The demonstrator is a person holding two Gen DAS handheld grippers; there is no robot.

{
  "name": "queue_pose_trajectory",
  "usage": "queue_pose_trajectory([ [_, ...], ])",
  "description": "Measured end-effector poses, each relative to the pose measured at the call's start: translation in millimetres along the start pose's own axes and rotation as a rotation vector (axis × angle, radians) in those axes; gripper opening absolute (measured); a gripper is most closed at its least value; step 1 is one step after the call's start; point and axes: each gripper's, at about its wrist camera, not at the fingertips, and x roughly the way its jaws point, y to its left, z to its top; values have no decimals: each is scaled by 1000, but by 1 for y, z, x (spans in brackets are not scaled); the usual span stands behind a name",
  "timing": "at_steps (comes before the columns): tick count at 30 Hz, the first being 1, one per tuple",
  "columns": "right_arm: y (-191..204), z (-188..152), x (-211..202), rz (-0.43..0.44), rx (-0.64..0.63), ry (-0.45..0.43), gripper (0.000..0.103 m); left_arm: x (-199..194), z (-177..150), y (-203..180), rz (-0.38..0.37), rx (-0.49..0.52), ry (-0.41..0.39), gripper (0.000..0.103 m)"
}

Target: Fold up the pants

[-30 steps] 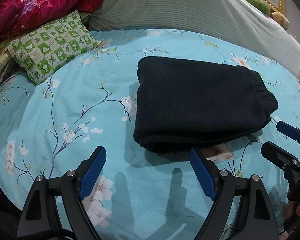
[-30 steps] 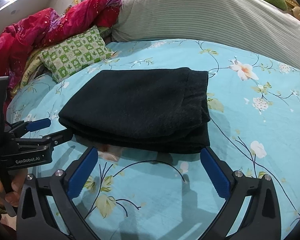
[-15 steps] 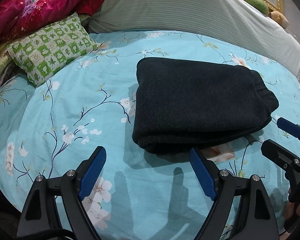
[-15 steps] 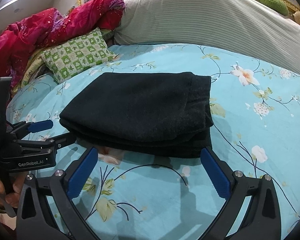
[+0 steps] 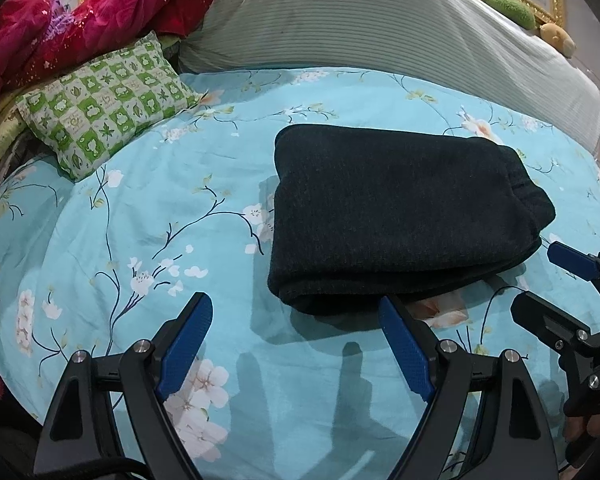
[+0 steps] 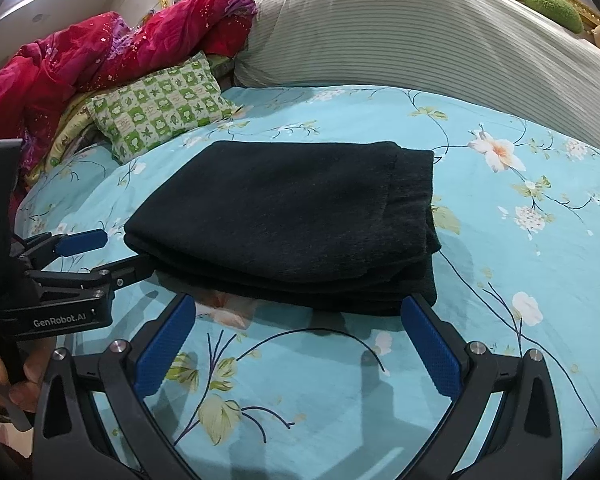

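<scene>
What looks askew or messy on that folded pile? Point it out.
Little stands out. The black pants lie folded in a compact stack on the floral bedsheet. Only the layers at the right end sit slightly uneven, not flush. Both the left gripper and the right gripper are open, holding nothing.

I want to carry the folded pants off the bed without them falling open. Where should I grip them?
Probably the near long edge of the pants, coming in low from the front. There the stacked layers show as a thick rounded roll facing both open grippers, left and right. One gripper near each end of that edge, fingers closing over all layers, should keep the bundle together.
</scene>
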Motion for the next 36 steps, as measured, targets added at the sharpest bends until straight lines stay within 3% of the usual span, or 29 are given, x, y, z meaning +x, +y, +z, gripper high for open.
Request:
queue_pose_trajectory([
  [36, 4, 3, -4, 0, 17, -11, 102, -6, 3, -2, -4, 14, -22, 86],
])
